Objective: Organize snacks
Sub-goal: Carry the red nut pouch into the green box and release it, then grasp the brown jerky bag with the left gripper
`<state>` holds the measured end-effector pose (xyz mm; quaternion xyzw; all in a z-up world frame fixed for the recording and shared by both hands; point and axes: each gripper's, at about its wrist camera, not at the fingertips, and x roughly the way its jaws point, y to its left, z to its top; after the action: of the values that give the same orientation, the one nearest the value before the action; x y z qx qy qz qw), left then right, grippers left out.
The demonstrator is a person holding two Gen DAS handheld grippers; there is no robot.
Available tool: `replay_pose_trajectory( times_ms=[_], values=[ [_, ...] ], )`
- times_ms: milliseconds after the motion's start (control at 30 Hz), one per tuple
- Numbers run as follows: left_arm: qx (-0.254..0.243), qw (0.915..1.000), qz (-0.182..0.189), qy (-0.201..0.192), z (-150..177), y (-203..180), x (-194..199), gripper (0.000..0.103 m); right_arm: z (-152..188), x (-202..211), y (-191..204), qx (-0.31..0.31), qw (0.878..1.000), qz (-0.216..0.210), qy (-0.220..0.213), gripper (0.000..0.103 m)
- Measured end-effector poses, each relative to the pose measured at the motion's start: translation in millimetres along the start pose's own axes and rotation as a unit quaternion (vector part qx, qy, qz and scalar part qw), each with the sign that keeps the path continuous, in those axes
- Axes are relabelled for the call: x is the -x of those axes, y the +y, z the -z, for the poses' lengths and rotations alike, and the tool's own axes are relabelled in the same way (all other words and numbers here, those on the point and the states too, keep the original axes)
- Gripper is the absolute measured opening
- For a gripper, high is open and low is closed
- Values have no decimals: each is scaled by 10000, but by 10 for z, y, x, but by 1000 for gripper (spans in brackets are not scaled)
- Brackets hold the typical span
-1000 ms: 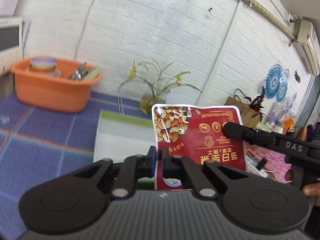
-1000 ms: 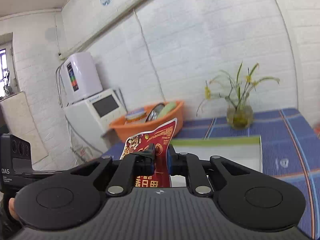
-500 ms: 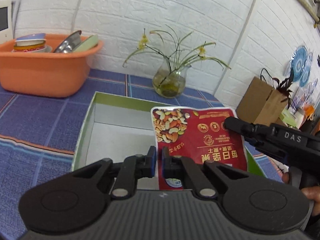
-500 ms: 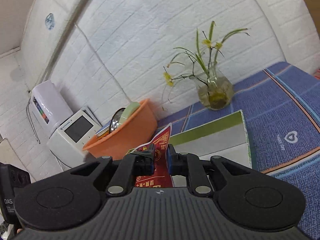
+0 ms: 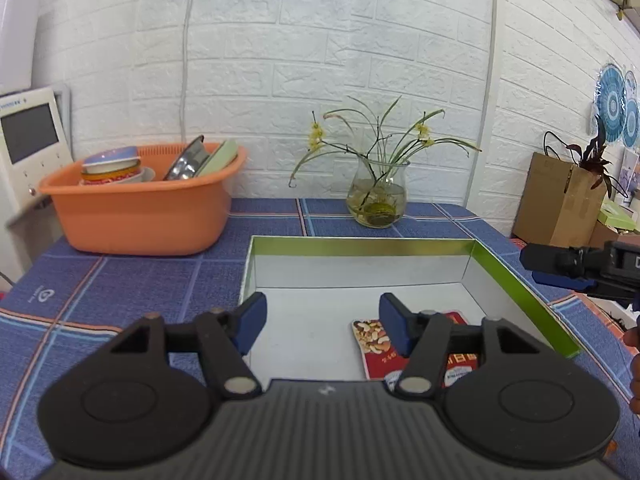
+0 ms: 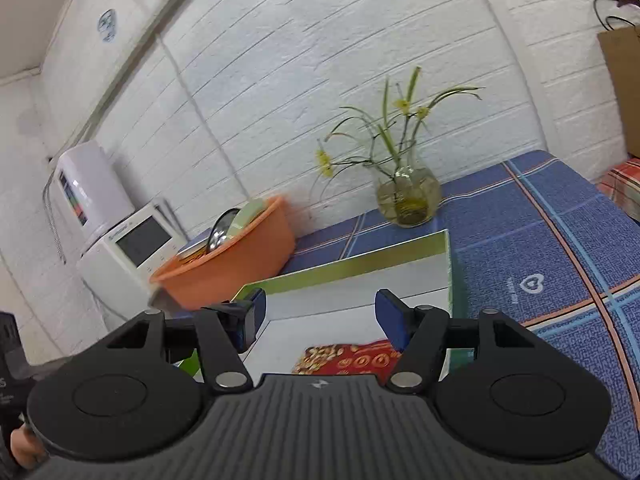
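both tools letting go now, left tool (image 5: 320,322) and right tool (image 6: 318,318) spreading wide, nut bag (image 5: 374,338) no longer pinched, lying flat inside the box (image 5: 360,246) on the worktop (image 5: 132,284)

- We see the red nut packet (image 5: 376,340) lying flat on the floor of the box (image 5: 360,247), near its front right.
- Our box, green-rimmed and white inside, sits open on the counter (image 5: 120,292).
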<state>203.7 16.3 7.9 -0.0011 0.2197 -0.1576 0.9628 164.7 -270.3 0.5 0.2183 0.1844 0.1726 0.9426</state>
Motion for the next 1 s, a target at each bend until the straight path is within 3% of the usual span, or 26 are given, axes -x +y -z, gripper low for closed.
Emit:
replay_pose_trajectory(
  times_ms=[233,467,567,667,767,1000],
  values=[
    [-81,9999,121,-90,335,0,512,68,277,244,351,640,9957,-450,499,101],
    [66,9991,179,370,777,-49,832,71,572,248,497,990,9898,-81,1021,103],
    [291,9966,493,588,919,-15,872,71,662,248,553,1078,9881,16,1093,103],
    [374,9935,764,761,966,-32,837,71,690,215,547,800,9898,-276,1147,103],
    [376,9907,946,899,979,-75,806,72,686,80,490,208,9878,-464,1469,103],
    [309,9856,1102,1242,1058,-172,660,73,768,-126,503,-177,9819,-460,1830,103]
  ],
)
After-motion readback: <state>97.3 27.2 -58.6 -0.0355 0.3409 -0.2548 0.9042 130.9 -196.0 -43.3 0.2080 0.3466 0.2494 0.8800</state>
